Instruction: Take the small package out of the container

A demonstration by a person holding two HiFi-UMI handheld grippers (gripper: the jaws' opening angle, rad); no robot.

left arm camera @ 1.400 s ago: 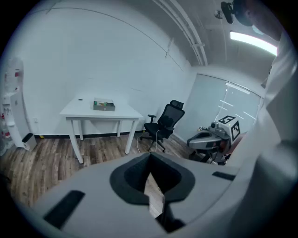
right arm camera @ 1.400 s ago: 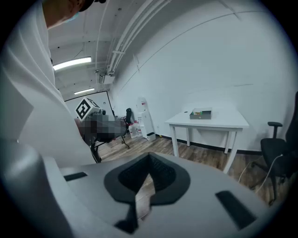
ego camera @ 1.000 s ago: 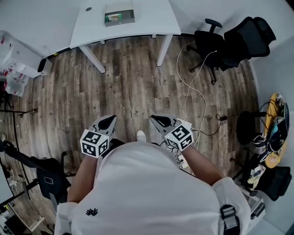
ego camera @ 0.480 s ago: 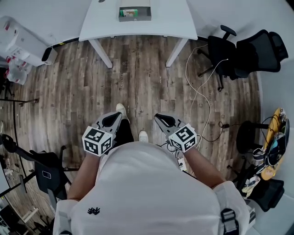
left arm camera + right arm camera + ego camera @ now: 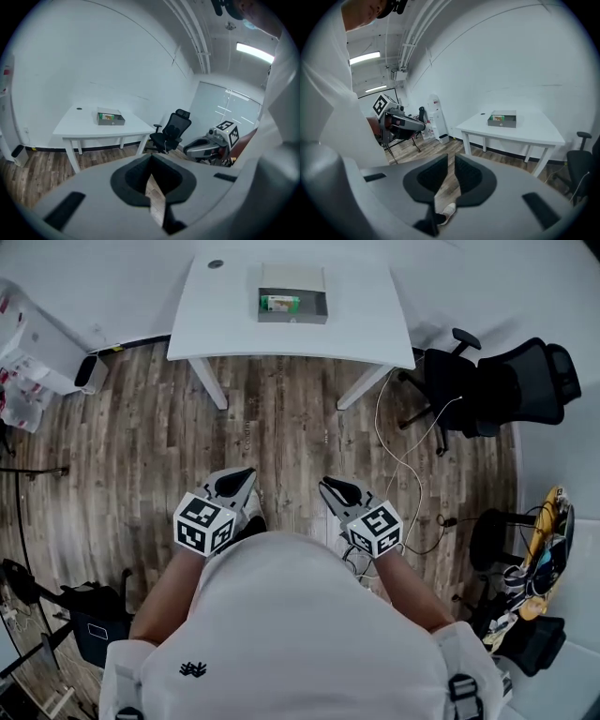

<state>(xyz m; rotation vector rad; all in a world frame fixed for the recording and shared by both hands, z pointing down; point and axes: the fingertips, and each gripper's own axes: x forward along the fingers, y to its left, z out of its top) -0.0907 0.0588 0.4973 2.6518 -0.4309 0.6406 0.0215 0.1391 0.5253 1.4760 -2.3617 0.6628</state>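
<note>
Green package lies in a grey container on the table, at 12 o'clock, well apart from both grippers. Left gripper jaws meet, empty. Right gripper jaws have just been opening to a slit, empty. The package is likely light, crushable card, so grip its long sides gently.

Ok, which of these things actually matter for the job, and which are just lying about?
For the job:
small package, green, lying in the container
white table that the container stands on

Lying about:
black office chairs beside the table
white cable on the floor
white boxes by the wall
</note>
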